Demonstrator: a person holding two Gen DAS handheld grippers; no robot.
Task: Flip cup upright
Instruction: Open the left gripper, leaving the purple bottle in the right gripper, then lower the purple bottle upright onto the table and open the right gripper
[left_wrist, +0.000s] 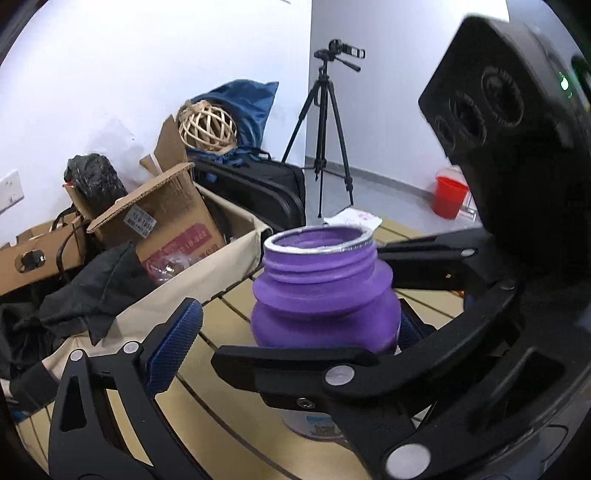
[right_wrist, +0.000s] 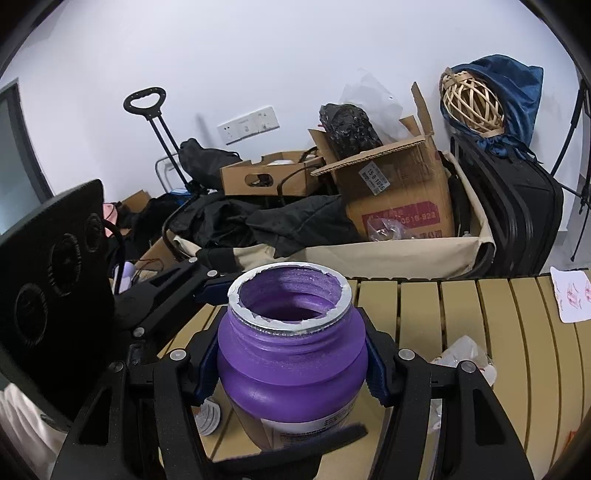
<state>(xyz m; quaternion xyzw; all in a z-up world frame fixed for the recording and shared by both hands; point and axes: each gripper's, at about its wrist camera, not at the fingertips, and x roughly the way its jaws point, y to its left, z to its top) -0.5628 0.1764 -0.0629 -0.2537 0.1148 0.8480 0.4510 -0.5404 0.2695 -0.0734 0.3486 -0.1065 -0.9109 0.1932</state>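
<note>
The cup is a purple jar (right_wrist: 291, 365) with a torn white foil rim and a pale label low on its body. It is upright, mouth up, over the slatted table (right_wrist: 461, 332). My right gripper (right_wrist: 291, 360) is shut on it, a blue pad pressing each side of the shoulder. In the left wrist view the jar (left_wrist: 325, 306) sits between my left gripper's (left_wrist: 295, 321) spread fingers. The left blue pad (left_wrist: 173, 347) stands clear of the jar, and the right gripper's black fingers (left_wrist: 295, 363) cross in front and hide the other finger. Left gripper is open.
A beige fabric cart (right_wrist: 369, 254) holds cardboard boxes (right_wrist: 399, 195) and dark clothes just past the table's far edge. A black suitcase (right_wrist: 517, 221), a tripod with a camcorder (left_wrist: 325, 136) and a red bucket (left_wrist: 448, 197) stand beyond. A crumpled wrapper (right_wrist: 465, 354) and a paper card (right_wrist: 572, 295) lie on the table.
</note>
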